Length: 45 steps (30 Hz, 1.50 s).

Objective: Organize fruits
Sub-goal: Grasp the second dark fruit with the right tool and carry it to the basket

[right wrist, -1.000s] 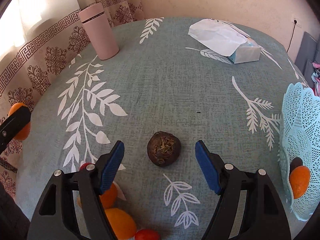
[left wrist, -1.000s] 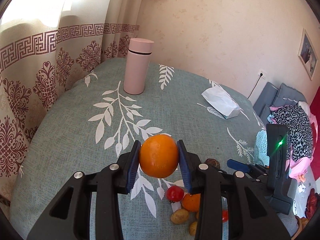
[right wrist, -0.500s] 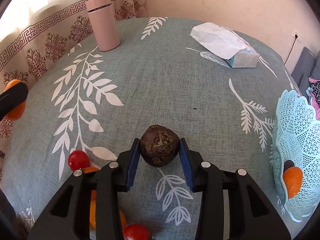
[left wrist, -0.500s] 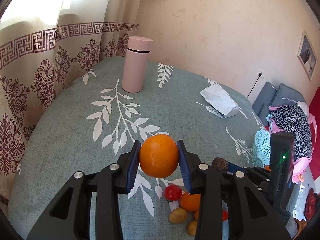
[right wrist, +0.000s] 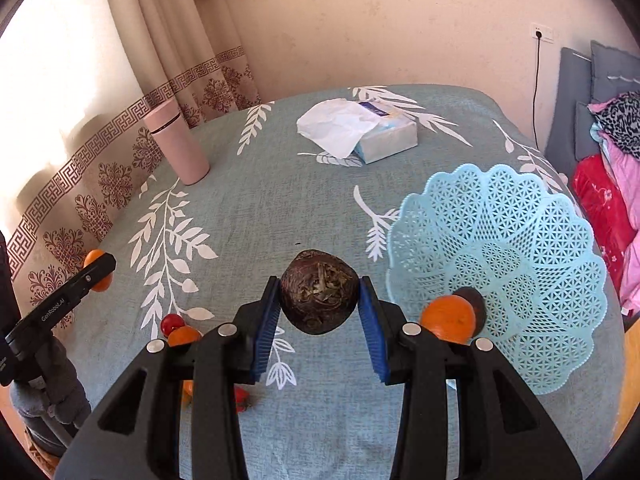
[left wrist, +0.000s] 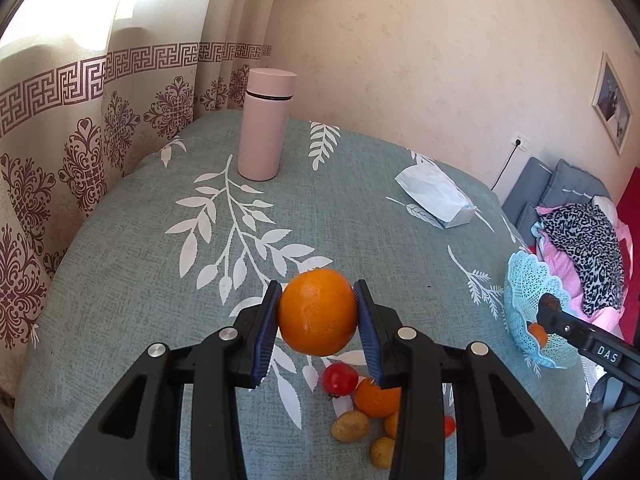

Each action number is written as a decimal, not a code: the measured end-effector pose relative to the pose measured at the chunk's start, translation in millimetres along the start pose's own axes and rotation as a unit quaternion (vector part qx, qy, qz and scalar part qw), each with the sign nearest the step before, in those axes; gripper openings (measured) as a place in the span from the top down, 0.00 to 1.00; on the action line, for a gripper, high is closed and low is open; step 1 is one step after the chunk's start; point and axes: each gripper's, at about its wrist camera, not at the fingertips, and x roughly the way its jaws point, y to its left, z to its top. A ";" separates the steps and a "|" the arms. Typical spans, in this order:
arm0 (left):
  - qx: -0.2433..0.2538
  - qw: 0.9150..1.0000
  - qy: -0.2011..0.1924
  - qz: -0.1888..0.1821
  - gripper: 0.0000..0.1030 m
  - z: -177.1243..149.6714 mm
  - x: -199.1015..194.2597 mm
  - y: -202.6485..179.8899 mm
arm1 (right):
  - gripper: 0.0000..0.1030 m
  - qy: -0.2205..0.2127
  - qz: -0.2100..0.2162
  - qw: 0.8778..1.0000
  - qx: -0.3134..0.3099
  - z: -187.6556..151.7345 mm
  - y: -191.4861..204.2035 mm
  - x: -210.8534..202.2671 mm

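My left gripper (left wrist: 318, 314) is shut on a large orange (left wrist: 317, 311) and holds it above the table. My right gripper (right wrist: 319, 300) is shut on a dark brown round fruit (right wrist: 319, 297), lifted above the cloth, just left of the light blue lattice basket (right wrist: 520, 236). The basket holds an orange (right wrist: 448, 317) and a dark fruit (right wrist: 476, 304). In the left wrist view the basket (left wrist: 524, 300) is at the right with the right gripper's tip over it. Loose fruits lie on the cloth below: a red tomato (left wrist: 340, 378), an orange (left wrist: 376, 398) and small yellow-brown fruits (left wrist: 350, 426).
A pink flask (left wrist: 266, 124) stands at the back left of the green leaf-print tablecloth (left wrist: 160, 240). A tissue pack (right wrist: 360, 132) lies at the back. Curtains hang to the left; a sofa with clothes (left wrist: 580, 232) is beyond the table's right edge.
My right gripper closed on the dark fruit, lifted it and moved right toward the basket. My left gripper keeps holding the orange, raised slightly.
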 end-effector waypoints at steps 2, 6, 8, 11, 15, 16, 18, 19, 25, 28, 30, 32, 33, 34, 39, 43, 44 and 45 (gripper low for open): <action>0.002 1.000 -0.002 -0.001 0.64 -0.3 -0.9 -1.4 | 0.61 -0.006 -0.010 1.000 0.011 -2.6 -15.6 -10.2; 0.006 1.000 -0.001 -0.002 0.64 -2.2 -0.5 -4.9 | 0.61 -0.004 -0.020 0.999 0.036 -11.2 -43.8 -22.7; 0.009 1.000 0.002 -0.003 0.64 -3.8 0.4 -6.8 | 0.61 0.000 -0.023 0.999 0.046 -16.2 -55.0 -24.7; 0.011 1.000 0.004 -0.002 0.64 -5.0 1.4 -8.5 | 0.61 0.009 -0.026 0.998 0.060 -25.5 -67.4 -23.7; 0.014 1.000 0.005 -0.003 0.64 -7.2 1.6 -10.6 | 0.61 0.023 -0.023 0.997 0.072 -32.0 -75.6 -15.9; 0.015 1.000 0.006 -0.003 0.64 -7.8 1.7 -11.2 | 0.61 0.028 -0.019 0.997 0.075 -32.0 -76.6 -12.1; 0.015 1.000 0.007 -0.004 0.64 -8.4 2.2 -12.1 | 0.61 0.034 -0.014 0.996 0.080 -30.4 -76.8 -3.4; 0.016 1.000 0.008 -0.004 0.64 -8.7 2.8 -12.5 | 0.61 0.035 -0.013 0.996 0.082 -28.6 -77.3 1.7; 0.018 1.000 0.014 -0.004 0.64 -11.0 6.2 -14.2 | 0.61 0.021 -0.011 0.995 0.101 -6.1 -83.1 30.8; 0.022 1.000 0.012 -0.007 0.64 -11.7 4.0 -16.3 | 0.61 0.006 -0.033 0.993 0.113 0.3 -94.3 34.5; 0.025 1.000 0.010 -0.008 0.64 -11.8 2.5 -17.8 | 0.61 0.005 -0.035 0.992 0.120 -1.5 -100.8 30.5; 0.027 1.000 0.010 -0.010 0.64 -12.2 2.4 -20.1 | 0.61 0.003 -0.044 0.992 0.119 -5.8 -105.6 24.0; 0.028 0.999 0.011 -0.010 0.64 -13.0 3.0 -21.6 | 0.61 0.004 -0.048 0.992 0.119 -8.6 -107.7 21.4; 0.031 0.999 0.013 -0.011 0.64 -14.2 3.7 -23.5 | 0.61 0.007 -0.050 0.991 0.121 -11.3 -110.0 19.1; 0.042 0.999 0.025 -0.020 0.64 -19.1 4.8 -34.6 | 0.51 0.000 -0.038 0.990 0.139 -19.4 -117.8 4.4; 0.057 0.998 0.024 -0.020 0.64 -20.0 1.4 -47.6 | 0.43 -0.041 -0.040 0.989 0.139 -15.4 -113.9 -20.4; 0.062 0.998 0.024 -0.020 0.64 -20.0 0.4 -52.1 | 0.43 -0.051 -0.041 0.988 0.136 -13.8 -112.5 -26.3; 0.069 0.997 0.023 -0.021 0.64 -20.1 -0.6 -57.5 | 0.43 -0.061 -0.042 0.988 0.134 -12.8 -110.9 -32.0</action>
